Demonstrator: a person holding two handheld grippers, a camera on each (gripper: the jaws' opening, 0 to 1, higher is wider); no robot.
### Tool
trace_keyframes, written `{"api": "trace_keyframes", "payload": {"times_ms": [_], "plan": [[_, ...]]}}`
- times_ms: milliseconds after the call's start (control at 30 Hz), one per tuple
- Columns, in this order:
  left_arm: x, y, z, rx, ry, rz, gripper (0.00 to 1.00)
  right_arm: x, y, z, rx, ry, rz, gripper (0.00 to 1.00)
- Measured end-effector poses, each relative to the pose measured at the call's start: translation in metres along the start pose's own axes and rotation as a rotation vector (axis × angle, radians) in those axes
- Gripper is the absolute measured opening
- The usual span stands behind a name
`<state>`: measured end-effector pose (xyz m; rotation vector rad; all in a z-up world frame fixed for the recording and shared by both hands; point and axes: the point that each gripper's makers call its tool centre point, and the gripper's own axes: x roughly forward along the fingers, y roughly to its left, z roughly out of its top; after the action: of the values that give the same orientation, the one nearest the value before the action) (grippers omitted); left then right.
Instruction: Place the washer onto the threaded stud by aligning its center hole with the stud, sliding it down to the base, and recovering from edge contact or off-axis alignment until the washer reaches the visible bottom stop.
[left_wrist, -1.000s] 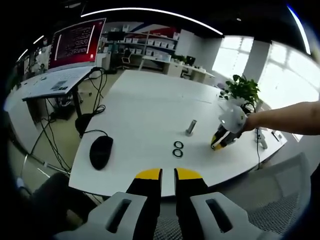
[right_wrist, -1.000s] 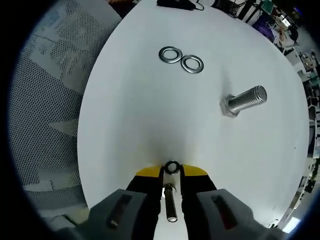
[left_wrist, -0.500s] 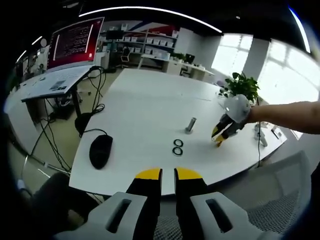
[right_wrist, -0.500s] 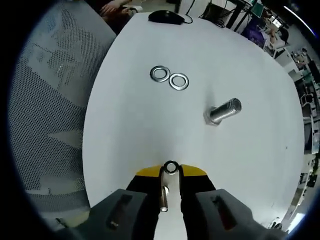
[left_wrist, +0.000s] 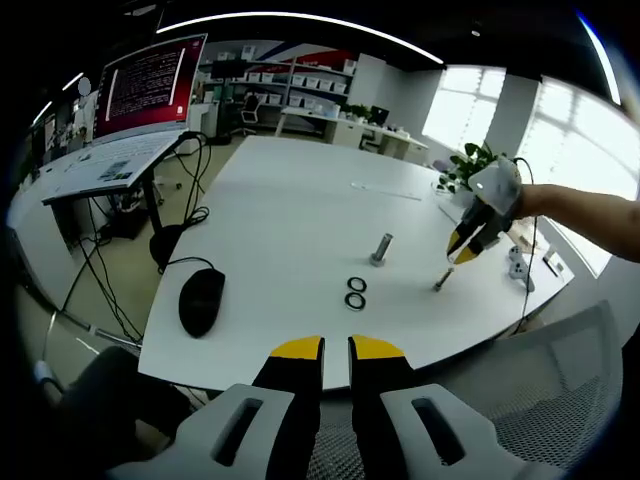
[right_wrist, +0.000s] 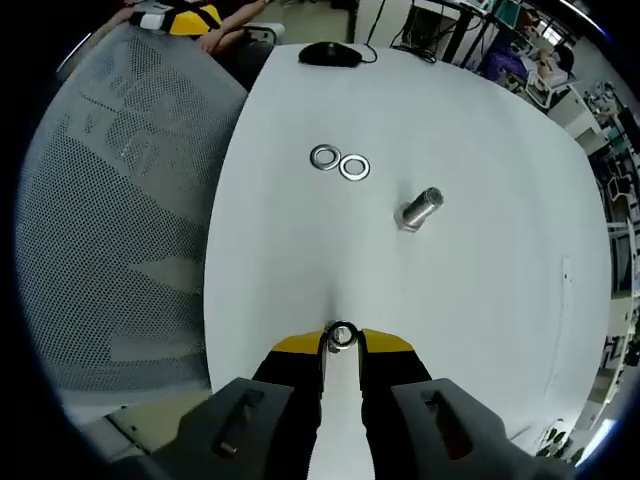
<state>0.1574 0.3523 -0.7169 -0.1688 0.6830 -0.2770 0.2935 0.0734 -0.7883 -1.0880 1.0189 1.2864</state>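
One washer (right_wrist: 342, 335) sits clamped between the tips of the right gripper (right_wrist: 342, 342), raised above the white table (right_wrist: 480, 300). At about one o'clock from it, well apart, stands the threaded stud (right_wrist: 418, 209), bare. Two spare washers (right_wrist: 338, 162) lie near the stud's left. Picking up looks done; aligning and sliding down remain. The left gripper (left_wrist: 336, 350) hangs off the near edge, jaws almost together, holding nothing.
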Motion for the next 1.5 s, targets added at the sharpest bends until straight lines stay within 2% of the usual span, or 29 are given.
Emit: {"api": "trace_keyframes", "payload": {"times_ms": [400, 833, 1300, 1500], "plan": [[0.000, 0.000, 0.000, 0.000, -0.001, 0.000, 0.07, 0.010, 0.004, -0.012, 0.020, 0.019, 0.004, 0.14], [0.000, 0.000, 0.000, -0.003, -0.006, 0.001, 0.07, 0.021, 0.004, -0.013, 0.038, 0.022, 0.000, 0.14], [0.000, 0.000, 0.001, -0.007, -0.007, 0.004, 0.07, 0.051, 0.006, -0.020, 0.047, 0.054, 0.014, 0.14], [-0.001, 0.000, 0.001, -0.008, -0.009, 0.004, 0.07, 0.057, 0.008, -0.019, 0.050, 0.060, 0.009, 0.14]]}}
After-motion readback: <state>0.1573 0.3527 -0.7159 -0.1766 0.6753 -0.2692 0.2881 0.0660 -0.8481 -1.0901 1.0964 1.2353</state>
